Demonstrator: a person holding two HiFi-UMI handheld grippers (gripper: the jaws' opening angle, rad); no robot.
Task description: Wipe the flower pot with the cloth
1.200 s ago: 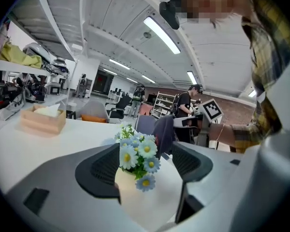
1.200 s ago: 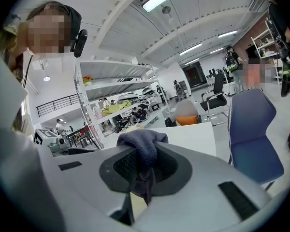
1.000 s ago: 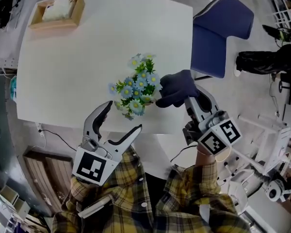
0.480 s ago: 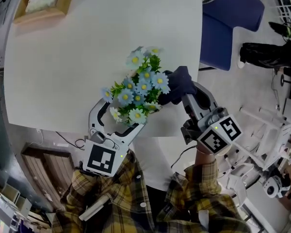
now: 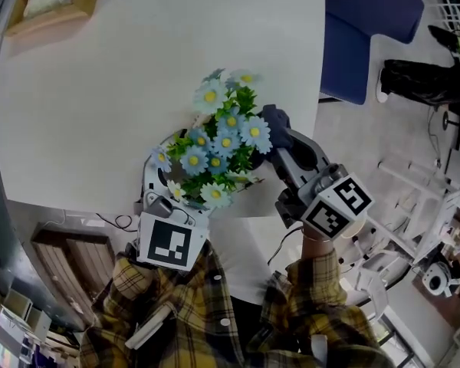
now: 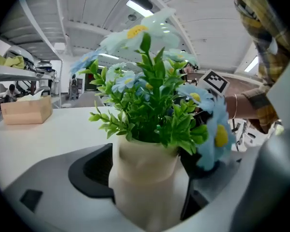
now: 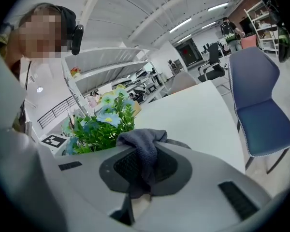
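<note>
Left gripper view only: flower pot [image 6: 144, 180] within just-spread left claw [image 6: 147, 153] | right claw [image 7: 144, 163] pinching cloth [image 7: 141, 139]

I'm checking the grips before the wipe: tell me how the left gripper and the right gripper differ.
The left gripper is open, its jaws having just opened wider, with the pot standing between them; the right gripper is shut on the cloth. From the head view, the left gripper is partly hidden under the flowers; the right gripper shows clear beside them. Both reach in at the table's near edge.
</note>
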